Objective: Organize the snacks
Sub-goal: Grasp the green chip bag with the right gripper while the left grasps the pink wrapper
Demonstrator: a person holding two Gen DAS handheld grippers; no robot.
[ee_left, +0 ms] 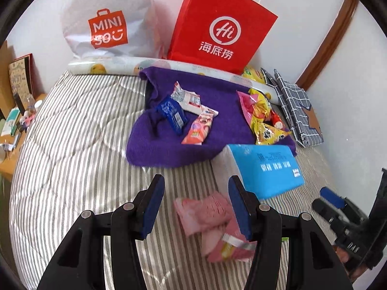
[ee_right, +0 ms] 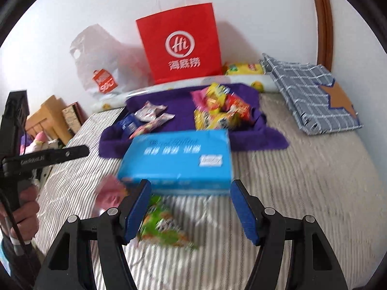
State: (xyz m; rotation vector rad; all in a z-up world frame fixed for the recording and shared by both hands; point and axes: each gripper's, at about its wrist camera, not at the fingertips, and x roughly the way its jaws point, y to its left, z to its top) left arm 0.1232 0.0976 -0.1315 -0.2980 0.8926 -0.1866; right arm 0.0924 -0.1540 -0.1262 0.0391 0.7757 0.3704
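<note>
Left wrist view: the left gripper (ee_left: 196,207) hovers with its jaws spread and nothing pinched, above the pink plastic snack packets (ee_left: 212,220) lying on the grey-and-white striped bed quilt (ee_left: 72,145). The packets are blurred; their long axis seems to run from 11 o'clock to 5 o'clock, ends unclear. At 12 o'clock a purple towel (ee_left: 169,149) carries more snacks — a blue foil packet (ee_left: 173,116) and a pile of yellow and pink wrappers (ee_left: 261,118). A light-blue rectangular pack (ee_left: 266,169) lies at 2 o'clock.

Right wrist view: the right gripper (ee_right: 191,207) also has its jaws spread and empty, over a green crinkled snack bag (ee_right: 164,227) whose long axis seems to run 11 to 5 o'clock. The light-blue pack sits just beyond, at 12 o'clock.

To grasp well, I judge each gripper should drop straight down and close across a packet's short side — not along its length
</note>
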